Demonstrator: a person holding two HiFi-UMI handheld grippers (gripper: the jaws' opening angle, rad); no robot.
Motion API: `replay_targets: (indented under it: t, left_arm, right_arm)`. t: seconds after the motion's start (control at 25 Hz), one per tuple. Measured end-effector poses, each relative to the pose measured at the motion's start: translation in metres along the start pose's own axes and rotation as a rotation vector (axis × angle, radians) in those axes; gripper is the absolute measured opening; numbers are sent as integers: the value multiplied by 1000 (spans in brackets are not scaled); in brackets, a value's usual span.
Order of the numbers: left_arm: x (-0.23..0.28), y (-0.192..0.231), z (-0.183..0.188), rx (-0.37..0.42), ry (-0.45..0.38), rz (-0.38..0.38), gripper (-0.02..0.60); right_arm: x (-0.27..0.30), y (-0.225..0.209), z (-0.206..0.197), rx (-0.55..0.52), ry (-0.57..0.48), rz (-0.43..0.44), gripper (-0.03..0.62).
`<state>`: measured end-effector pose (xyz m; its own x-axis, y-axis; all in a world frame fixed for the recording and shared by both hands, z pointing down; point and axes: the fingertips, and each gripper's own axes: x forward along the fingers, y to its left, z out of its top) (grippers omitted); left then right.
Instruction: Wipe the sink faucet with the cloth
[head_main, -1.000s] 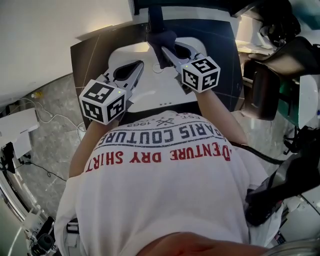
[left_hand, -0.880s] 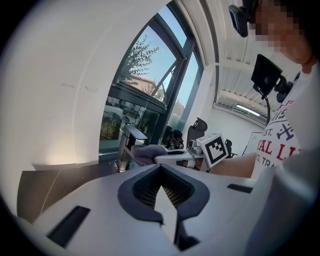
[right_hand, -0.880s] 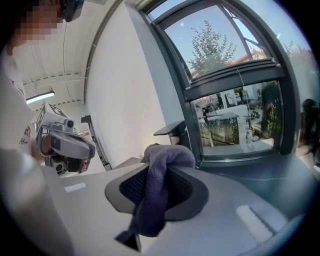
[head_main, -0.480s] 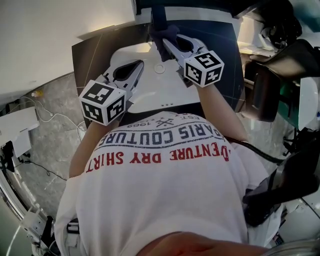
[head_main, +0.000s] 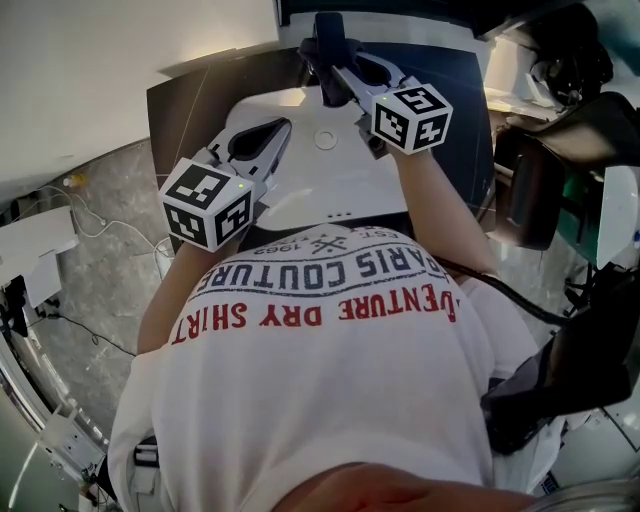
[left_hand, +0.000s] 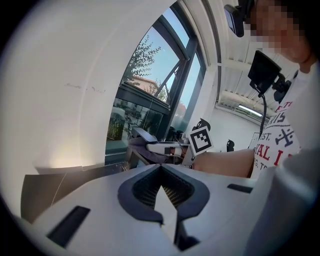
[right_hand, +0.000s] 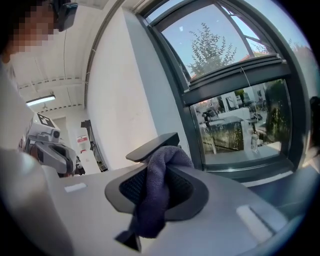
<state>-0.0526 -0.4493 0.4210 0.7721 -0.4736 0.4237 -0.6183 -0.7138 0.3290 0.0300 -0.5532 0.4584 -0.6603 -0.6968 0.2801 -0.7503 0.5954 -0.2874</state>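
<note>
Right gripper (right_hand: 156, 172): clenched on the purple cloth (right_hand: 151, 200), with a wad bulging past the tips and pressed against the dark flat arm of the faucet (right_hand: 152, 145). Sits at the top centre of the head view, at the rear rim of the sink. Has climbed there over the last second, from a spot lower in the frame nearer the drain to right up on the fitting, carrying the cloth along. Reads as a wiping stroke under way, probably running up or along the faucet, not a first approach. Cannot say how much of the faucet has been covered.

Left gripper (left_hand: 161, 175): closed on nothing, pads together at the tips. Hovers over the left part of the basin, left of centre in the head view, in the same place as a second ago. No part in the wipe for now.

Outward, the white sink (head_main: 300, 195): set into a dark bench (head_main: 185, 110), holding nothing loose, only the round drain (head_main: 325, 139) near its upper middle. No standing water to be made out. Beyond the faucet, a large window (right_hand: 230, 100) filling the upper right of the right gripper view.
</note>
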Motion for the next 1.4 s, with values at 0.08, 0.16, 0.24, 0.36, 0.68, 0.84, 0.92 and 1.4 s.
replay_targets:
  t: [0.08, 0.16, 0.24, 0.36, 0.68, 0.84, 0.92, 1.4]
  left_arm:
    - [0, 2, -1, -1, 3, 5, 2]
    - [-1, 5, -1, -1, 6, 14, 2]
    - [-1, 7, -1, 1, 9, 21, 2]
    - [-2, 8, 0, 6, 10, 27, 2]
    - [-1, -10, 0, 25, 15, 12, 2]
    - [-2, -20, -2, 29, 15, 2, 2]
    - [-3, -24, -5, 29, 15, 1, 2]
    - [3, -46, -12, 13, -6, -9, 2]
  right_arm:
    - [2, -2, 1, 1, -10, 0, 69]
    - [3, -3, 3, -6, -21, -2, 69]
    - [3, -3, 5, -10, -33, -6, 72]
    - [0, -2, 9, -28, -64, -5, 72]
    - [-23, 13, 6, -30, -101, 3, 72]
    - [-42, 26, 4, -20, -120, 18, 72]
    - [-48, 33, 5, -46, -126, 24, 72]
    - [-98, 38, 26, -79, -199, -55, 72]
